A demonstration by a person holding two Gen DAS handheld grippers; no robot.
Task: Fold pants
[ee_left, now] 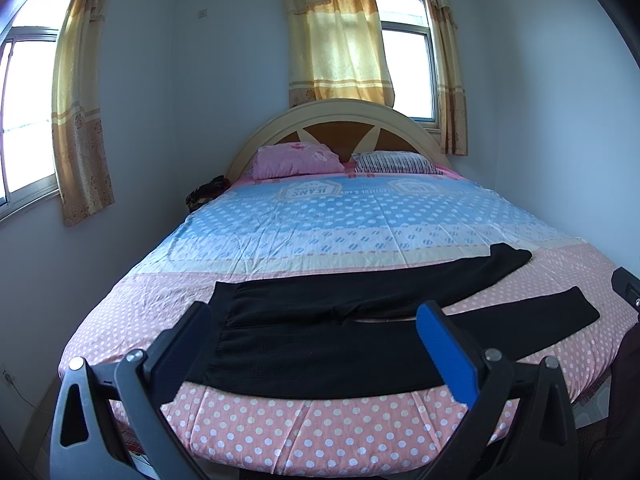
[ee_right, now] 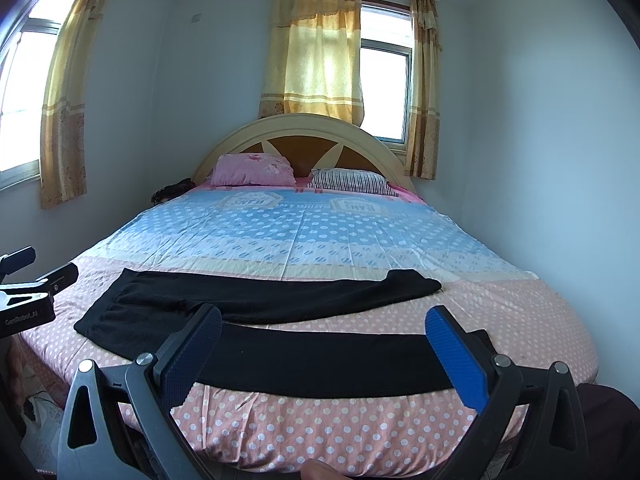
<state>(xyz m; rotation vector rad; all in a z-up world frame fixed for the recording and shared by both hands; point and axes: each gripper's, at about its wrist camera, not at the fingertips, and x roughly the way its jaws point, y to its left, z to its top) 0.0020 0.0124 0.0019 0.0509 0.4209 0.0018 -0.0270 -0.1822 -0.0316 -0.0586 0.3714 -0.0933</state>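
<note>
Black pants [ee_left: 320, 344] lie flat across the foot of the bed, waistband to the left, both legs spread out to the right. They also show in the right wrist view [ee_right: 304, 356]. My left gripper [ee_left: 316, 320] is open and empty, held above the waist and seat part. My right gripper [ee_right: 324, 328] is open and empty, held above the near leg. The left gripper's body [ee_right: 28, 296] shows at the left edge of the right wrist view.
The bed [ee_left: 280, 432] has a pink and blue dotted sheet. A pink pillow [ee_left: 296, 160] and a striped pillow [ee_left: 396, 163] lie by the headboard. A dark bundle [ee_left: 206, 194] sits at the far left corner. Walls and curtained windows surround the bed.
</note>
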